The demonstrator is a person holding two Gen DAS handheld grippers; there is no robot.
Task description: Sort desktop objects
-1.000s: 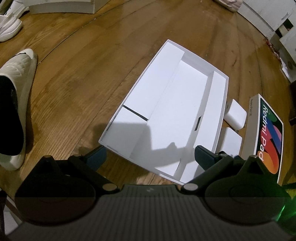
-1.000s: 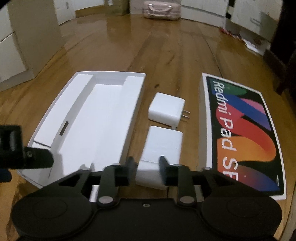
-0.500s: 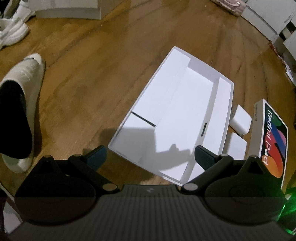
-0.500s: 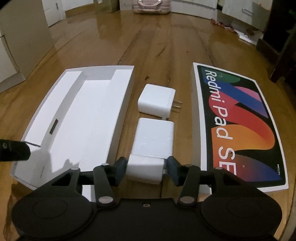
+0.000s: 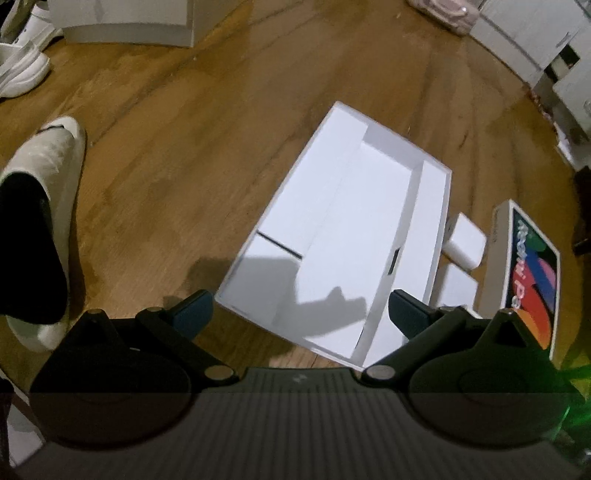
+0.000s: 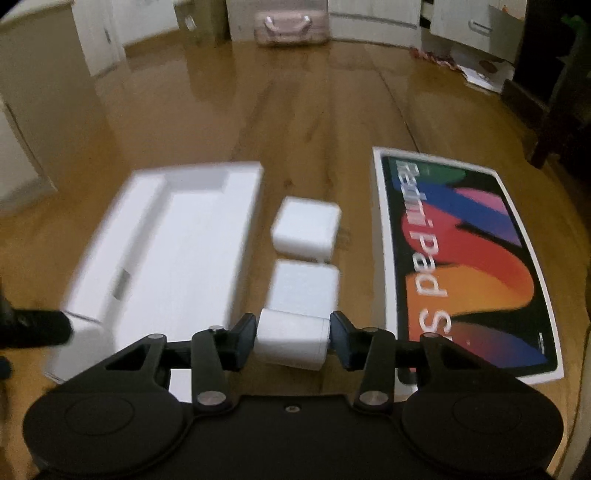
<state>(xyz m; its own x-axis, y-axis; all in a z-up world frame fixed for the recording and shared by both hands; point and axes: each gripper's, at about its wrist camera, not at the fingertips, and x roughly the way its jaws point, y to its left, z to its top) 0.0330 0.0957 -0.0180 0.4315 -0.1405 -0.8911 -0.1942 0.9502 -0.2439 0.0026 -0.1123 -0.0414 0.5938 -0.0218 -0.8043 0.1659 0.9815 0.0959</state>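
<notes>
My right gripper [image 6: 293,334] grips the near end of a small white box [image 6: 301,291] that lies on the wooden floor; its jaws are closing, with the pads pressed on both sides. Just beyond the box lies a white charger [image 6: 306,230]. The open white tray box [image 6: 166,251] is to their left and the colourful Redmi Pad lid [image 6: 461,258] to their right. My left gripper [image 5: 299,314] hangs open over the near corner of the tray box [image 5: 351,221], holding nothing. The left wrist view also shows the charger [image 5: 463,240] and the lid [image 5: 532,277].
A white slipper on a person's foot [image 5: 40,221] is at the left. White shoes [image 5: 22,70] and white cabinets [image 5: 122,18] line the far edge. A pink case [image 6: 291,26] stands at the back. Scattered paper [image 6: 480,70] lies far right.
The right gripper's jaws widened briefly around the small white box, then closed on it again. The right view has pulled back slightly and blurred. The left gripper stays open.
</notes>
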